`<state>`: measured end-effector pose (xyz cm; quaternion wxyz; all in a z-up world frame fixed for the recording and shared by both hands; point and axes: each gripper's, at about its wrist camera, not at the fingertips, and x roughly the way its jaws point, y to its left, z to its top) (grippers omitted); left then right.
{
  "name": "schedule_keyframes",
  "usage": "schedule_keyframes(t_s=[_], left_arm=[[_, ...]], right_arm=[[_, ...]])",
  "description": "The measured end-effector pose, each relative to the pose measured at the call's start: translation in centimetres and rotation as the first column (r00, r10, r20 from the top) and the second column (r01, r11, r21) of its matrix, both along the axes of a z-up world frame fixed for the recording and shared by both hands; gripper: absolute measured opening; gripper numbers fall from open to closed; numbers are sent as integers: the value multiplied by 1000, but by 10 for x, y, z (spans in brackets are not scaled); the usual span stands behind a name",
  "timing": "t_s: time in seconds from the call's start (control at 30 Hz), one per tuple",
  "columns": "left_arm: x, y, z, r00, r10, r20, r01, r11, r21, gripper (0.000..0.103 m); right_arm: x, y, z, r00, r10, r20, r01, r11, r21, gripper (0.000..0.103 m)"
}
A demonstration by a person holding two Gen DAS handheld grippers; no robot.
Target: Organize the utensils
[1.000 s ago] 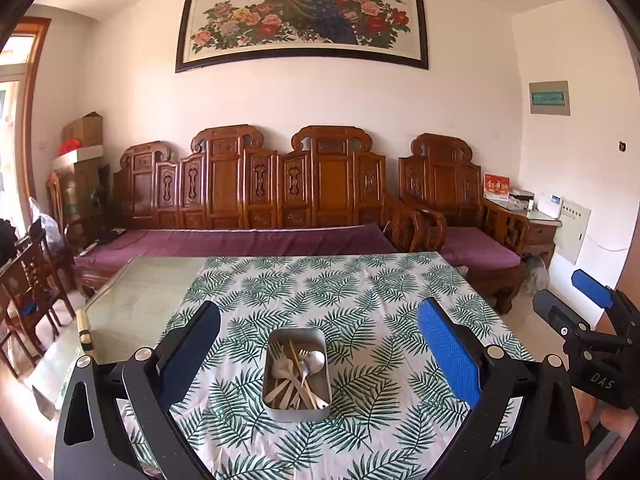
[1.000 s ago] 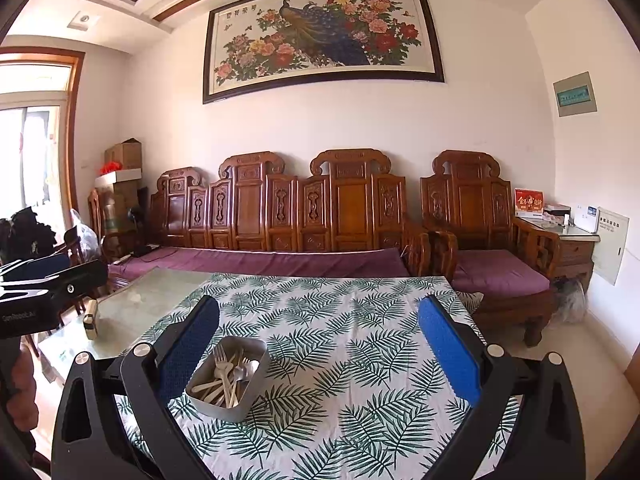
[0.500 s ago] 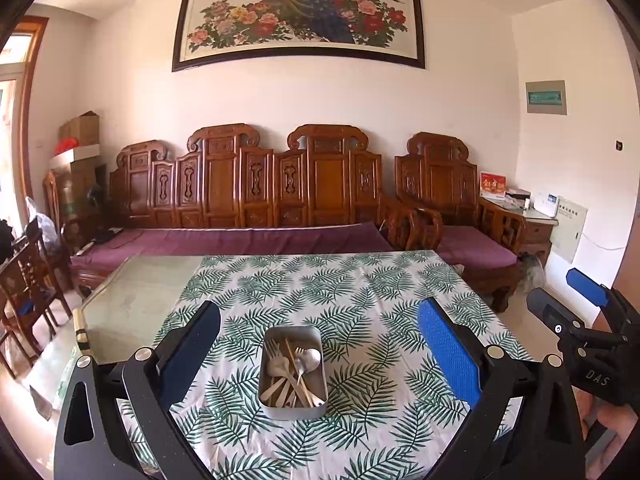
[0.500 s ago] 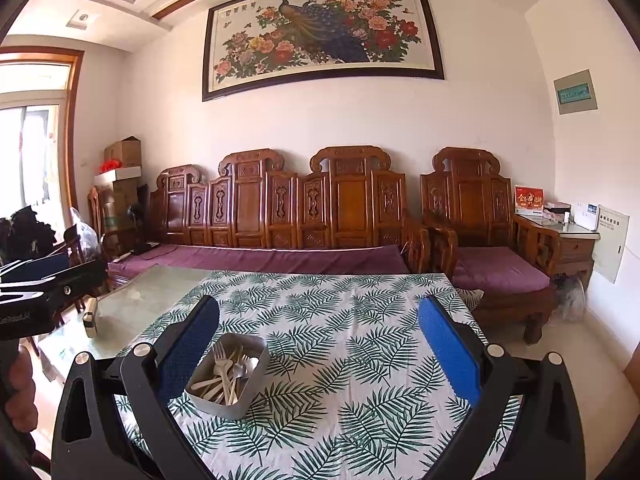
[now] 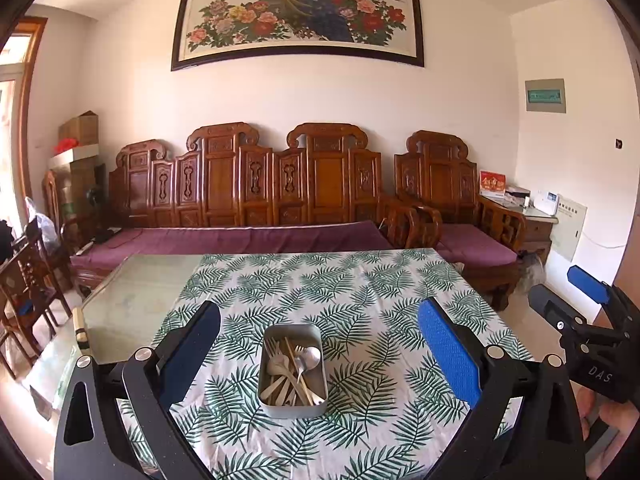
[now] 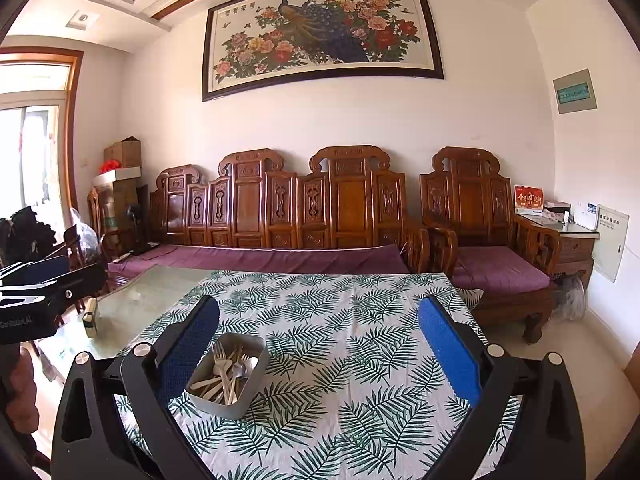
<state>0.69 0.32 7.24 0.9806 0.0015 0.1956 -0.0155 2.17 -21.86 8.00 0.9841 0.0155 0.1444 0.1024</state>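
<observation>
Metal tin of utensils sits mid-bench on the leaf cloth. Left gripper and right gripper both gape wide, holding nothing. Forks and spoons look light, stiff, slick, so I'd pinch 1 by its handle.

Black two-finger left gripper with blue pads: jaws spread wide, nothing between, held level above table. Black two-finger right gripper with blue pads: jaws equally wide, nothing gripped, alongside on right. Bare fingers wrapped around right handle.
</observation>
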Motion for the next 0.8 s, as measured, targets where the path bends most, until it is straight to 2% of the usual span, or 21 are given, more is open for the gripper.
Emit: schedule_keyframes(t_s=[0.8], left_arm=[[1,0,-1,1000,5,-1,-5,1000,3,95]], right_arm=[[1,0,-1,1000,3,-4,-3,1000,4,100]])
